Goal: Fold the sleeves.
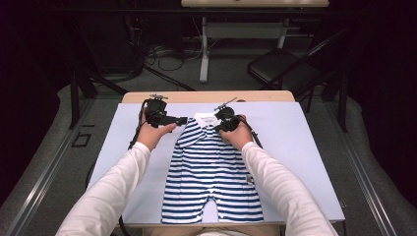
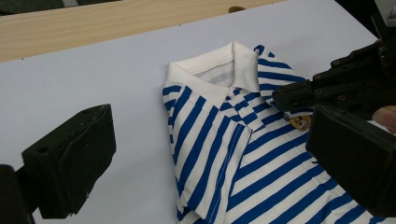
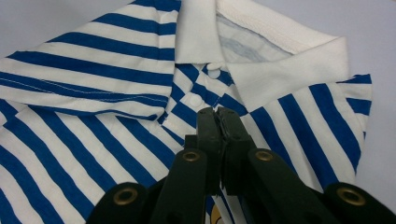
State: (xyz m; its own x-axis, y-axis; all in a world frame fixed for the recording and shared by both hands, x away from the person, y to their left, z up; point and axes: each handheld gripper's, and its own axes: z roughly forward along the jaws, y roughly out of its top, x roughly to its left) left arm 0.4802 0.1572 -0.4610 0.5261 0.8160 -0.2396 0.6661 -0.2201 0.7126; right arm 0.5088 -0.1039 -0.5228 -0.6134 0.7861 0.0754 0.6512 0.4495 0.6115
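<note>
— Reaching in from the near edge, both sleeved forearms angle inward; the left gripper [image 1: 181,120] points sideways at the romper's [image 1: 211,172] shoulder, jaws wide apart and holding nothing.

— And the right gripper [image 3: 218,114]?

— Jaws pressed together over the chest, tips at the fabric; whether they pinch it can't be told. The soft blue-and-white striped knit lies flat on the table [image 1: 305,147], white collar [image 2: 219,70] at the far end.

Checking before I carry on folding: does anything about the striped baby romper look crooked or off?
Nothing looks damaged. The blue-and-white striped cotton romper lies flat and straight on the pale table sheet, both short sleeves already folded inward, white collar neat.
</note>
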